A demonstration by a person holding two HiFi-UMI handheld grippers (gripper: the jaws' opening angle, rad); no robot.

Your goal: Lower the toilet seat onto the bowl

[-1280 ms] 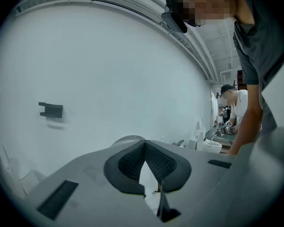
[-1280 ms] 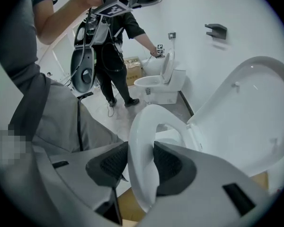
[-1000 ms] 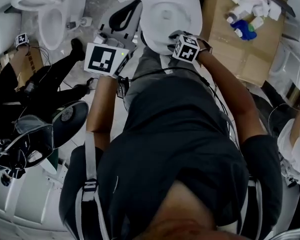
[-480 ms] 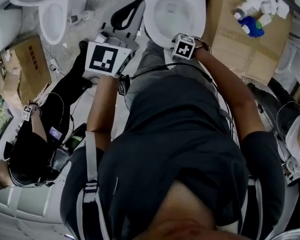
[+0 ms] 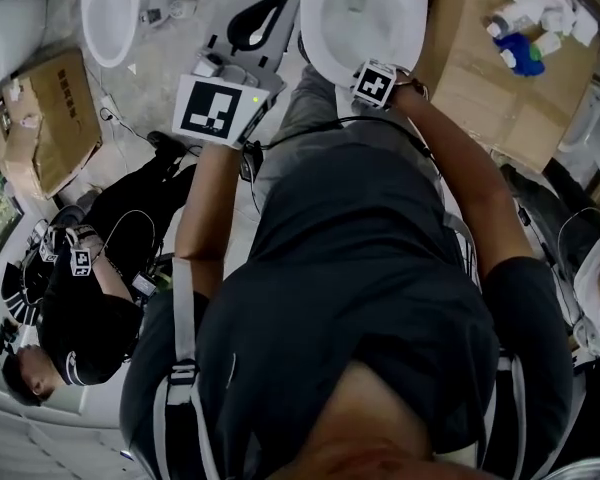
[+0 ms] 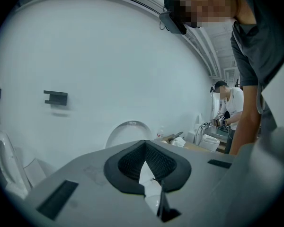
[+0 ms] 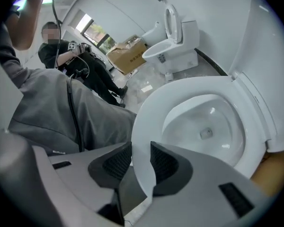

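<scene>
Our left tool [image 6: 143,144] has its jaws together at the tips with nothing in them. Ahead of it are only a pale wall and a small dark wall bracket [image 6: 55,97], so it plays no part here.

Our right tool [image 7: 141,151] looks down into the toilet. Its jaws have just been closing, and the front rim of the white oval plastic toilet seat [image 7: 180,91] runs between them. As far as we can see, the ribbed pads meet it on both sides. Beyond the tool the seat lies down or nearly down over the white ceramic bowl [image 7: 206,129]; we cannot tell whether a gap remains.

We judge two risks. Smooth plastic held only by its edge could slide out and slam onto the ceramic. Whichever jaw sits beneath the rim could also get pinched between seat and bowl.

The head view shows only the right tool's marker cube [image 5: 375,83] at the near rim, so the right gripper view alone shows the grip. Only the head view places the left tool off to the left, over the floor.
</scene>
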